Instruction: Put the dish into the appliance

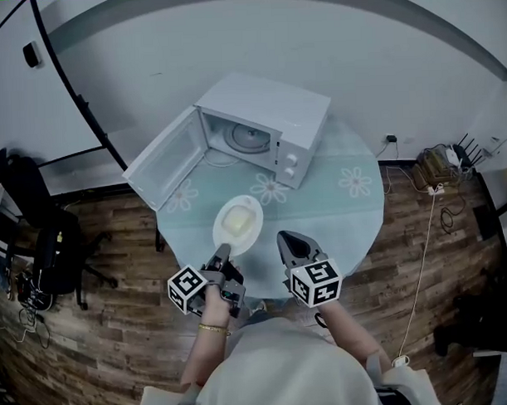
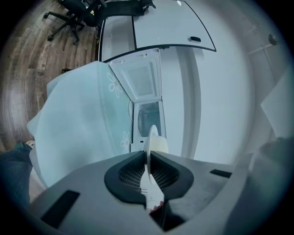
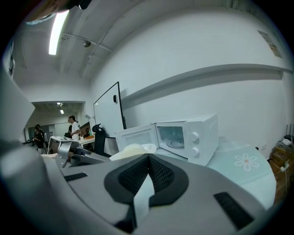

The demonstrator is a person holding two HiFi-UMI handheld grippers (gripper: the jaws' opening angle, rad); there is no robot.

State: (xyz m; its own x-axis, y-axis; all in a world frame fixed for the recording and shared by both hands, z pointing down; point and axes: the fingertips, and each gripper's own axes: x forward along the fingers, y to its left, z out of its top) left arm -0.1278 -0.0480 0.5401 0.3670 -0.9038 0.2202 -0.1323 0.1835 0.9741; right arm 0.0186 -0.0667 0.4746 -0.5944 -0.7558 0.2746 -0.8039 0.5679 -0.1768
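Note:
A white dish (image 1: 237, 222) with a pale yellow lump of food is held just above the round table (image 1: 345, 211), near its front edge. My left gripper (image 1: 222, 254) is shut on the dish's near rim. In the left gripper view the dish (image 2: 151, 137) stands edge-on between the pads of that gripper (image 2: 148, 158). The white microwave (image 1: 263, 126) stands at the back of the table, its door (image 1: 165, 159) swung open to the left and the glass turntable (image 1: 249, 137) showing inside. My right gripper (image 1: 290, 240) hovers right of the dish, shut and holding nothing (image 3: 148, 158).
The table's cloth has daisy prints (image 1: 355, 182). A black office chair (image 1: 47, 238) stands on the wood floor at the left. Cables and a power strip (image 1: 439, 162) lie at the right. People (image 3: 73, 126) stand far off beside desks.

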